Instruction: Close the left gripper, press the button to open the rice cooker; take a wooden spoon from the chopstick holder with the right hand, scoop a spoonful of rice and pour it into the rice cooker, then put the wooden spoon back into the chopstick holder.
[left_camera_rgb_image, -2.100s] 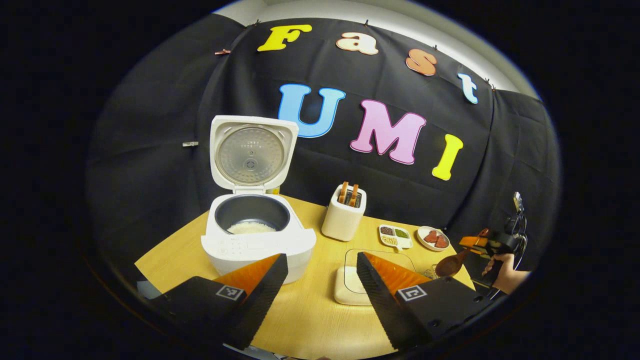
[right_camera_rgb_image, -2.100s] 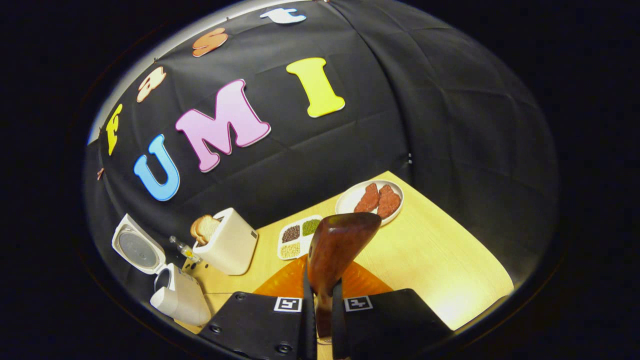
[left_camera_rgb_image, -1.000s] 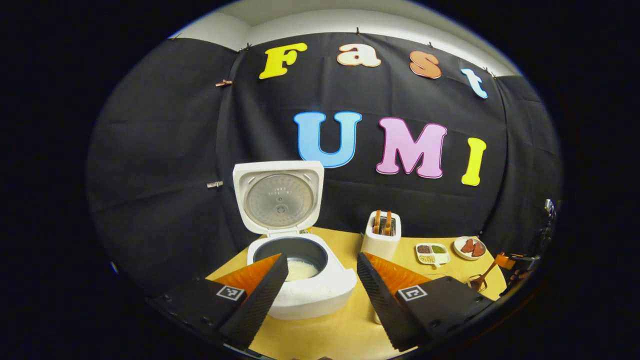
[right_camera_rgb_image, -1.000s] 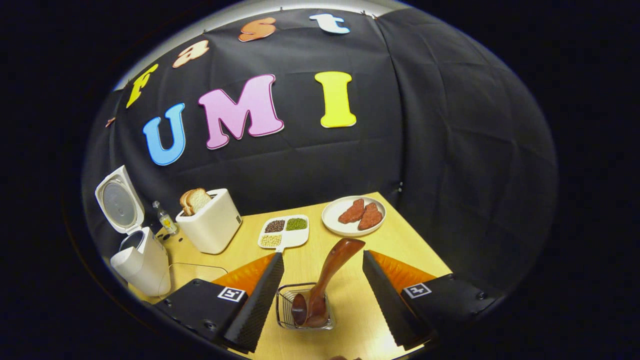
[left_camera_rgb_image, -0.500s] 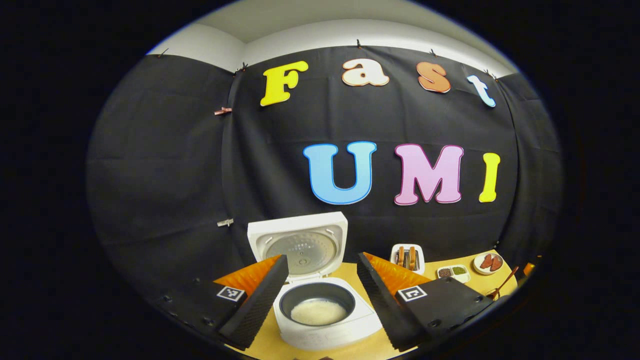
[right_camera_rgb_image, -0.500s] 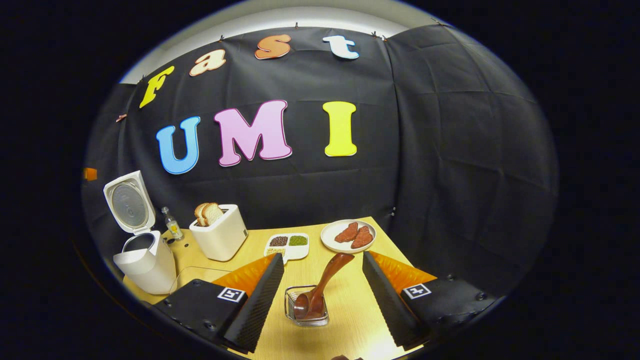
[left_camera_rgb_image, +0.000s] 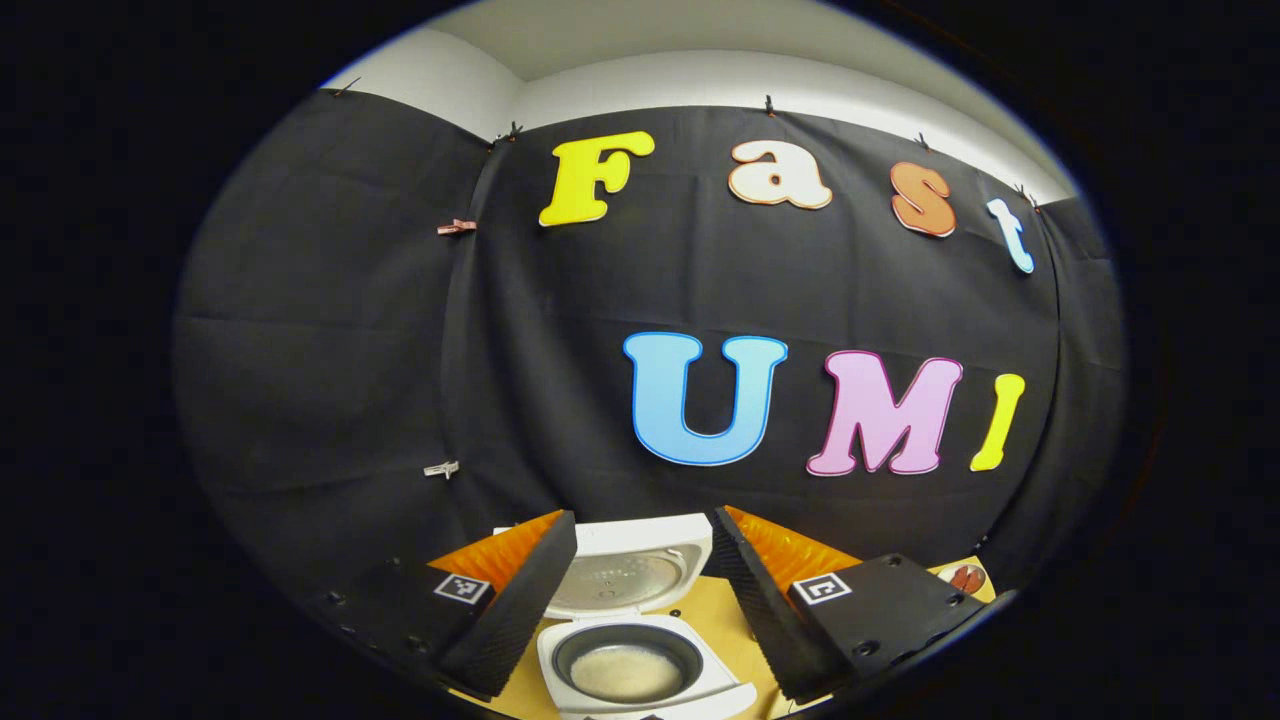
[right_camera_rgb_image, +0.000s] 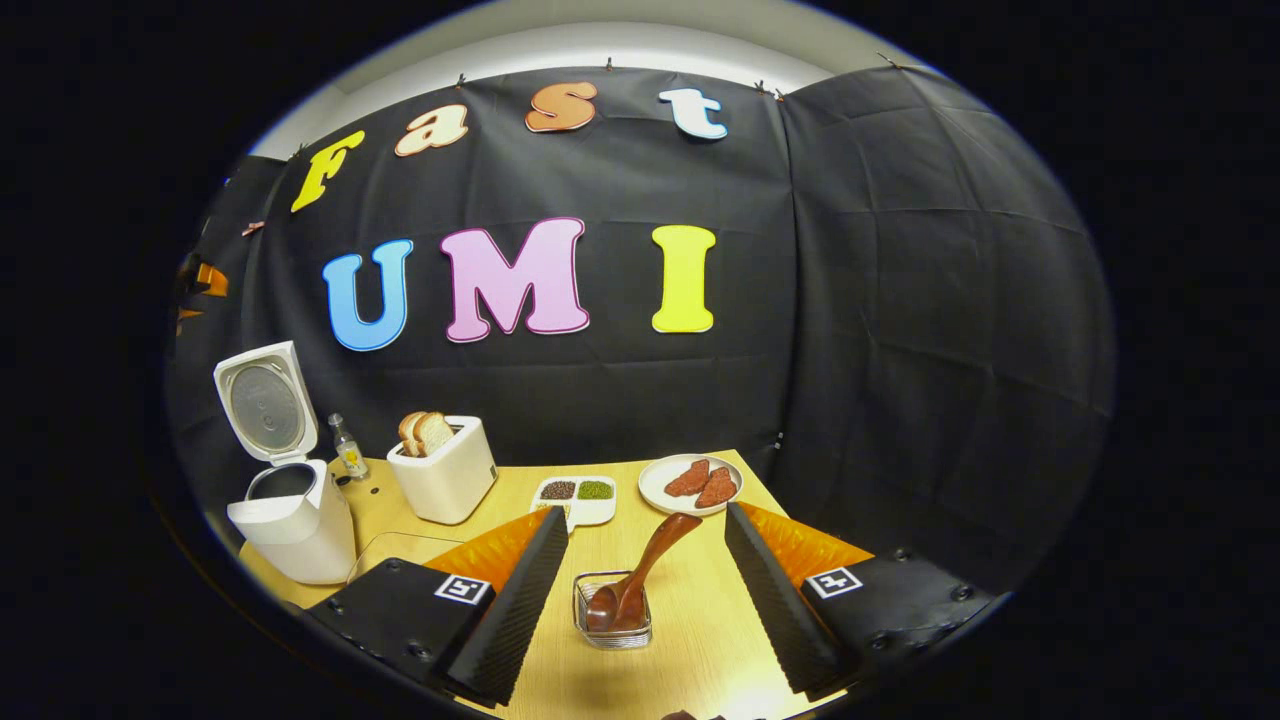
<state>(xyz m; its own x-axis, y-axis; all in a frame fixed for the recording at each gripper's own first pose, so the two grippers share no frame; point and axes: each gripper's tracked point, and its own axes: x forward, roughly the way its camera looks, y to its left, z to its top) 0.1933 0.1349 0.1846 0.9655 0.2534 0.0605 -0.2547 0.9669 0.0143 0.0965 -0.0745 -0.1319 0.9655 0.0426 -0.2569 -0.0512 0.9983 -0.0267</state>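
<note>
Wooden spoon is leaning in chopstick holder; right gripper & left gripper are both gaping wide, w/ rice cooker sitting lid-up.

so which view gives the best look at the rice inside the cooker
The left gripper view: it looks down into the open rice cooker, so the rice in the dark inner pot is plain. The right gripper view shows the cooker from the side, far off at the table's left; its lid is up, but the pot's contents are hidden.
</note>
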